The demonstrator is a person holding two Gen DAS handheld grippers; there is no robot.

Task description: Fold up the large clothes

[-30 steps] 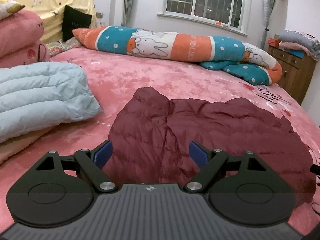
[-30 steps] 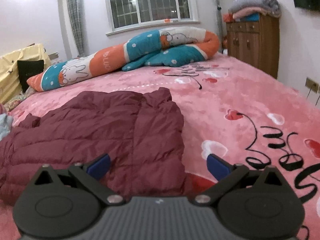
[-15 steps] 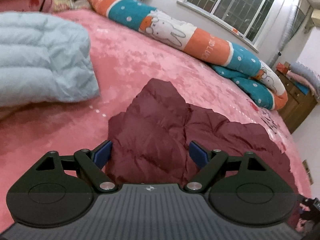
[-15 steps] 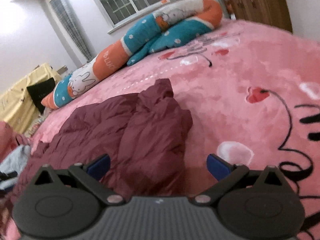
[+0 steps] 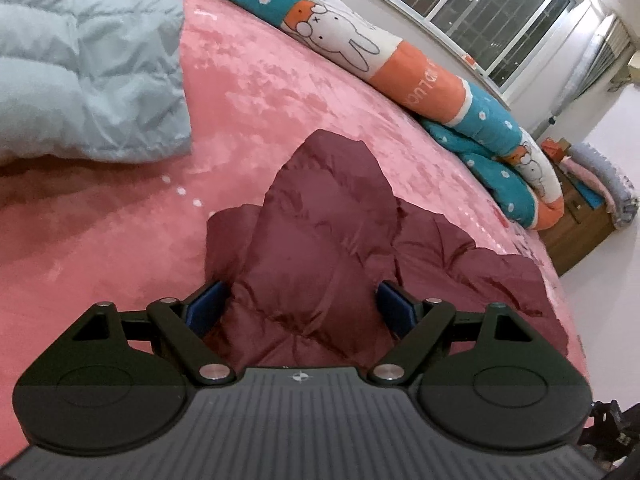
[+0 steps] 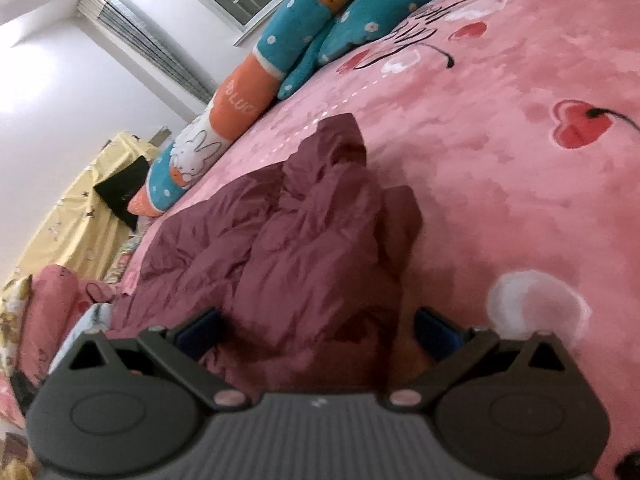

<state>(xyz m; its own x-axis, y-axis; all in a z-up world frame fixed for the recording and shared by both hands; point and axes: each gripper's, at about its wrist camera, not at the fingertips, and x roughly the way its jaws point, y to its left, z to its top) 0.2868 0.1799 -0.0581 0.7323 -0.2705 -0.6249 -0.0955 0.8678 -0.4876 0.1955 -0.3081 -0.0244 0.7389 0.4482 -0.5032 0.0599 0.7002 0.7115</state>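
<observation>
A dark maroon puffer jacket [image 5: 320, 240] lies crumpled on the pink bedspread [image 5: 280, 80]. In the left wrist view my left gripper [image 5: 300, 308] is open and low over the jacket's near left edge, with a bulge of fabric between its blue pads [image 5: 204, 304]. In the right wrist view the same jacket [image 6: 280, 248] fills the middle. My right gripper [image 6: 320, 330] is open at the jacket's near right edge, with folds of fabric rising between its fingers. Neither pair of jaws has closed on the cloth.
A light blue puffer garment [image 5: 80, 60] lies folded at the far left. A long rabbit-print bolster [image 5: 400, 68] runs along the bed's far side under the window. A wooden cabinet [image 5: 580, 232] stands at the right. A yellow-covered seat [image 6: 80, 216] is behind.
Both grippers have dropped and tilted toward the jacket's near edge, one at each side. The fabric now bulges up between each pair of open fingers. The jacket looks more bunched.
</observation>
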